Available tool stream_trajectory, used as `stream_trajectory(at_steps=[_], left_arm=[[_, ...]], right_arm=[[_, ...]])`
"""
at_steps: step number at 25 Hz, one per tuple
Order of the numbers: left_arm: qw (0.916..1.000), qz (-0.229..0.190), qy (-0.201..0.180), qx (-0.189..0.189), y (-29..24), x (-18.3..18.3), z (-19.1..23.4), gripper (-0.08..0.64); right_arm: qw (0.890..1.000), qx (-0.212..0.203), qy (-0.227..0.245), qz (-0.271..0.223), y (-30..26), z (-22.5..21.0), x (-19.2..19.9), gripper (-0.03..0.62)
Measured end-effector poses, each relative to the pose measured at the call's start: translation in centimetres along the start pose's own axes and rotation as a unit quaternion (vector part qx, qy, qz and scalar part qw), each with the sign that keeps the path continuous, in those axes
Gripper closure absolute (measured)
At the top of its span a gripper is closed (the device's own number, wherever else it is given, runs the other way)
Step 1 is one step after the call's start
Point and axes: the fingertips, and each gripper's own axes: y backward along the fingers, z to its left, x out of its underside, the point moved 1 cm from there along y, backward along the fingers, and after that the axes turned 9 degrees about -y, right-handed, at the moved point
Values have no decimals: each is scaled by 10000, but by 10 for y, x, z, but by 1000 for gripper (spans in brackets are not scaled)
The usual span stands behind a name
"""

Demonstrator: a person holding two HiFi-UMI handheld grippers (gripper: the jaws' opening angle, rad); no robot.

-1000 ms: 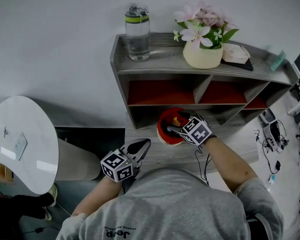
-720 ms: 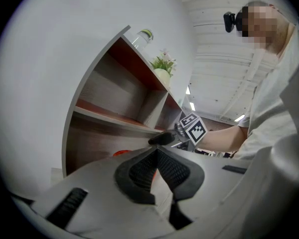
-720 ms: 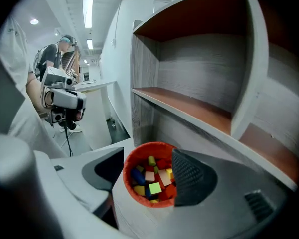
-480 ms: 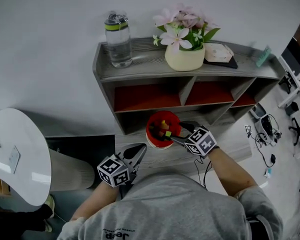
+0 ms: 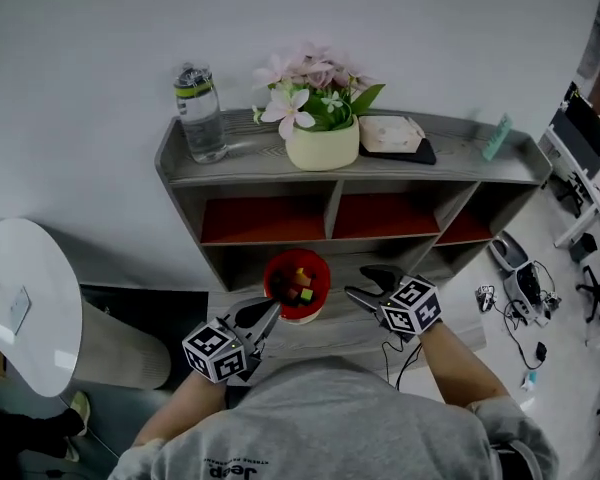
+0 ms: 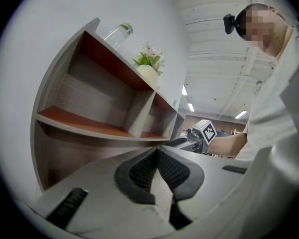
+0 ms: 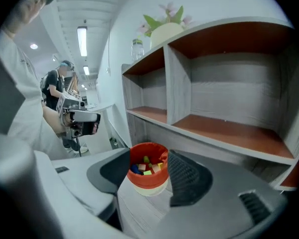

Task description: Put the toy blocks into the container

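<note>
The red tub (image 5: pixel 272 271) stands on the low ledge (image 5: pixel 332 334) in front of the shelf unit (image 5: pixel 332 204), a little left of the middle, and a small heap of coloured blocks (image 5: pixel 300 286) lies inside it. Through my right claw's own view I pick out yellow, green, blue and pale ones below the rim.

My right claw (image 5: pixel 358 281) is just to the right of the tub and angled down towards it. Its jaws have just been closing, yet they stand partly apart with nothing between the pads. The tub is a little ahead of the tips, not in their grasp.

My left claw (image 5: pixel 273 308) sits near the tub's left side, nearer to my body, jaws pressed together and empty, pointing level along the ledge.

I find no loose block anywhere: not on the bare ledge around the tub, not in the red-floored shelf compartments behind it. The nearest strip of the ledge is hidden by my own chest, so I cannot vouch for that part.

As I judge it, the sorting is finished or very nearly so; all that seems left is a check of the hidden edge
</note>
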Motion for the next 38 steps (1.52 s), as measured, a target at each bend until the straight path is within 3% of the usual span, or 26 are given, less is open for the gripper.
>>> stream_trajectory(at_steps=[6,10,12,13,18,24,38], left_arm=[[9978,-373,-26,-541,-39,-29,-36,551],[9966,-450,41,-684,-68,-31,-62,551],[9971,-380,65,-652,-79,-27,-74,551],[9974,-330,47,-634,-82,-25,-80,551],[9973,-232,-18,-694,-88,-21,-89,550],[9973,-191,-78,-700,-81,-24,-83,551],[9976,-310,-37,-624,-64,-25,-71,551]], right_arm=[[9978,-428,-50,-513,68,-39,-17,426],[9913,-665,-512,-1018,108,-65,-15,494],[9860,-753,-704,-1309,124,-74,-9,544],[9834,-796,-782,-1433,130,-77,-4,603],[9772,-818,-1067,-1643,142,-90,16,588],[9803,-724,-782,-1665,138,-83,9,588],[9821,-660,-625,-1653,140,-66,-1,588]])
